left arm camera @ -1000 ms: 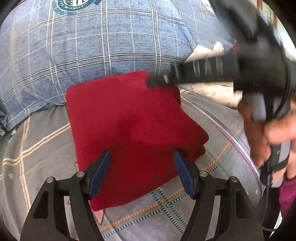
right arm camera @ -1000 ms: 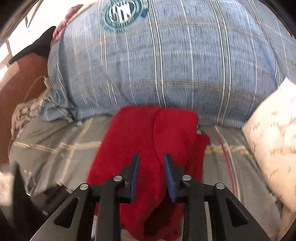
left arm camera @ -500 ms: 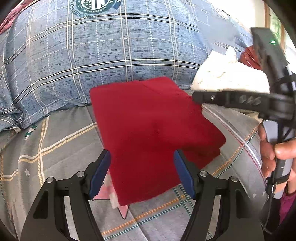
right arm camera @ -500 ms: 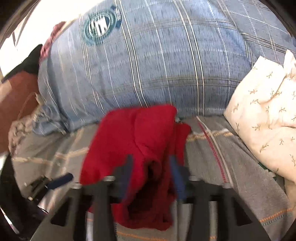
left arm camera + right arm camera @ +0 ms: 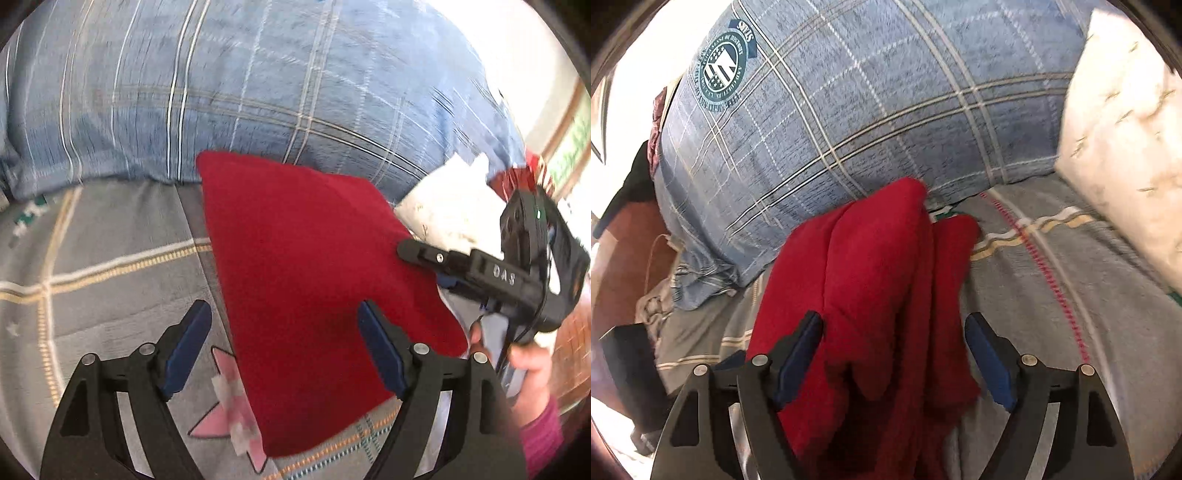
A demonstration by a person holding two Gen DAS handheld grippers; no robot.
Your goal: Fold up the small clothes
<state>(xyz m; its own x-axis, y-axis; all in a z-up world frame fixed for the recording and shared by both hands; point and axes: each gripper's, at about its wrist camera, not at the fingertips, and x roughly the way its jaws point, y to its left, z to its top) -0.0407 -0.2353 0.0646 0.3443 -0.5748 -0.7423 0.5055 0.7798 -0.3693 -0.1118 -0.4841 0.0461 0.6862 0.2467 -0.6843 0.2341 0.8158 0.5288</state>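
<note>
A folded red garment (image 5: pixel 306 280) lies on the grey patterned bedsheet (image 5: pixel 110 266), its far edge against a blue plaid pillow (image 5: pixel 221 85). My left gripper (image 5: pixel 284 332) is open and empty, just above the garment's near left edge. The right gripper shows in the left wrist view (image 5: pixel 410 254) at the garment's right edge. In the right wrist view the garment (image 5: pixel 871 295) lies in stacked folds, and my right gripper (image 5: pixel 894 350) is open around its near end without holding it.
A white patterned pillow (image 5: pixel 1123 140) lies at the right beside the blue plaid pillow (image 5: pixel 868 103). A pink star print (image 5: pixel 229 413) marks the sheet by the garment's near corner. Dark and brown objects (image 5: pixel 624 229) sit off the bed's left side.
My right gripper has opened and let go of the red garment, then drawn back to its right edge. The garment now lies folded on the sheet. The left gripper shifted left.
</note>
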